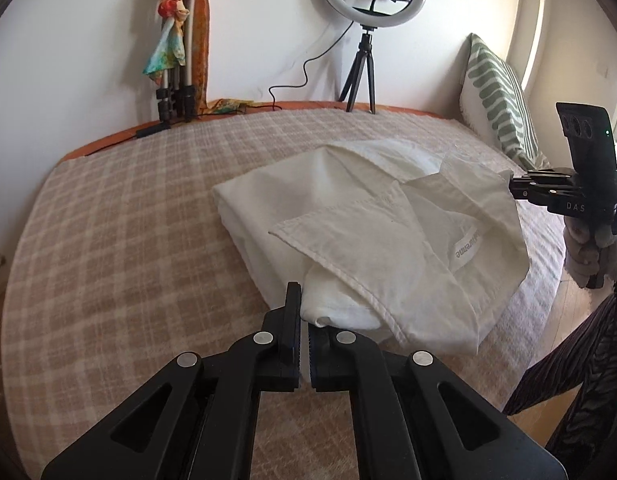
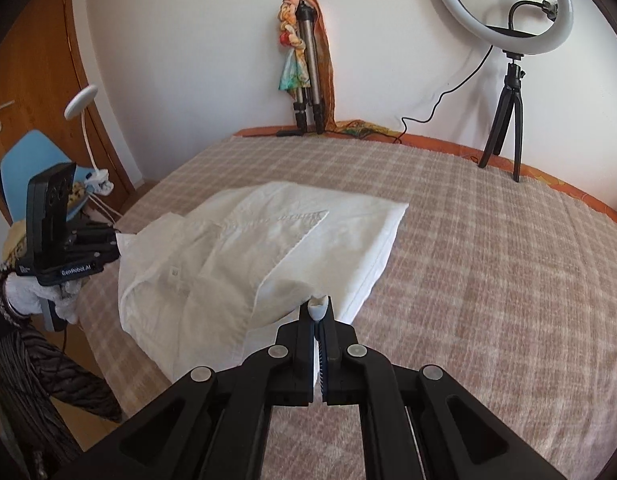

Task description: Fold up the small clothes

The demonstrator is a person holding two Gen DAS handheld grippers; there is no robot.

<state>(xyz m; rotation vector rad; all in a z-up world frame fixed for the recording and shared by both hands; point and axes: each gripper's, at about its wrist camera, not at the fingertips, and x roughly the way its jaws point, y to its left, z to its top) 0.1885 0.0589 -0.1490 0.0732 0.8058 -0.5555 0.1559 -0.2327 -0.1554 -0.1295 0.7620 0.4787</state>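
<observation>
Both grippers are clamped on the white garment (image 1: 348, 220) lying on the checked bedspread (image 1: 128, 220): left gripper (image 1: 303, 320) at six o'clock, right gripper (image 2: 319, 312) at three

Bare checked beige bedspread (image 2: 488, 264) lies open beyond the rumpled white garment (image 2: 268, 248); black-legged ring light (image 2: 508, 20) and folded silver tripod (image 2: 308, 72) line the far wall.

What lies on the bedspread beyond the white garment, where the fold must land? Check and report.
Nothing visible does. Both tongs, left and right, already clamp the white garment, and the checked bedspread past it is bare. The ring light tripod and folded tripod stand at the wall.
</observation>
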